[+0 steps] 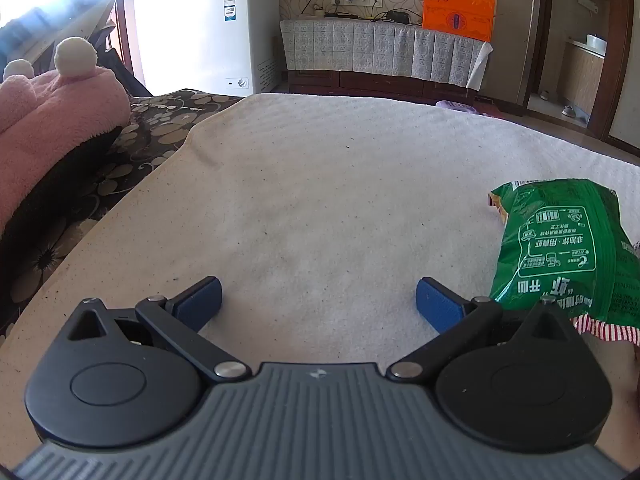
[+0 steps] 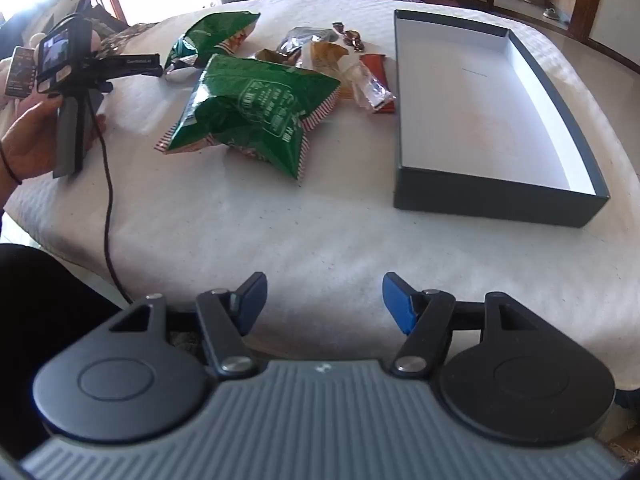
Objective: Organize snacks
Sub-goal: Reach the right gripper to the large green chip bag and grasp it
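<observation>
Two grippers, both empty. My left gripper (image 1: 319,300) is spread wide over bare white cloth (image 1: 320,200), nothing btwn pads. Right gripper (image 2: 324,300) is open too, hanging short of the pile. Big green bag (image 2: 256,112) lies nearest w/ small snacks (image 2: 344,68) behind; dark box (image 2: 496,204) is alongside, empty, prob the drop spot.

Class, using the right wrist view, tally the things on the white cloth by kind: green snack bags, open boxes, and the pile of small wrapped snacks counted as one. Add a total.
Green snack bags: 2, near and far
Open box: 1
Pile of small wrapped snacks: 1; single pieces too jumbled to count
Total: 4
</observation>
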Demonstrator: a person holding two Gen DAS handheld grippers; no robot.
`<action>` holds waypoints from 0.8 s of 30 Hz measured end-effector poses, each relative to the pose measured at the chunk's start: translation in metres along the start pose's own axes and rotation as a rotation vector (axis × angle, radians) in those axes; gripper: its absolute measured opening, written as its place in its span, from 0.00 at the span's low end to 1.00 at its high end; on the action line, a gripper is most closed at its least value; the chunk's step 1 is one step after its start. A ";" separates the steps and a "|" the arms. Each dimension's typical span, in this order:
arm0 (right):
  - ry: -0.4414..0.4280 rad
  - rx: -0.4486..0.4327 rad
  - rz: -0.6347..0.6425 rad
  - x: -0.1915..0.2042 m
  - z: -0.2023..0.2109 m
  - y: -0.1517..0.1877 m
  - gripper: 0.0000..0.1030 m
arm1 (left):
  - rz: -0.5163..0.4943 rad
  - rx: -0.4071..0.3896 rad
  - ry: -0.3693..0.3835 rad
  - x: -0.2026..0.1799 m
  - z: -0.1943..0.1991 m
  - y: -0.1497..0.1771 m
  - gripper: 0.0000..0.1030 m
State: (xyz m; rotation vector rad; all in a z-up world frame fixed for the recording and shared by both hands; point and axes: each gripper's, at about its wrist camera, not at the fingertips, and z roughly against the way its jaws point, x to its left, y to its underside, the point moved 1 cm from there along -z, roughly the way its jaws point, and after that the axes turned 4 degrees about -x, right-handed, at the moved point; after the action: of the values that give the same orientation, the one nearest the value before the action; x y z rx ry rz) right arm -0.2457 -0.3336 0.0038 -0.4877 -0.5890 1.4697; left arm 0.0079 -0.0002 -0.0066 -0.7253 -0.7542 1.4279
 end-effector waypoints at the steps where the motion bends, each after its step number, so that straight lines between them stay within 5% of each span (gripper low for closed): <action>1: -0.001 0.000 0.001 0.001 0.000 0.000 0.64 | -0.008 -0.001 -0.005 0.000 0.000 0.000 1.00; 12: -0.074 -0.144 -0.078 0.033 0.018 -0.003 0.64 | -0.062 0.036 0.009 -0.001 0.008 -0.003 1.00; 16: -0.096 -0.204 -0.081 0.044 0.034 -0.004 0.64 | -0.073 -0.096 -0.095 -0.005 0.049 0.008 1.00; 24: -0.176 -0.340 -0.038 0.050 0.047 -0.004 0.64 | 0.001 -0.123 0.114 -0.046 0.141 0.019 1.00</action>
State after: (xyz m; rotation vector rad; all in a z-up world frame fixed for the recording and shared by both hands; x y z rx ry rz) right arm -0.2718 -0.2864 0.0461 -0.6099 -0.9917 1.3898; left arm -0.1180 -0.0473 0.0595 -0.8949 -0.7580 1.3379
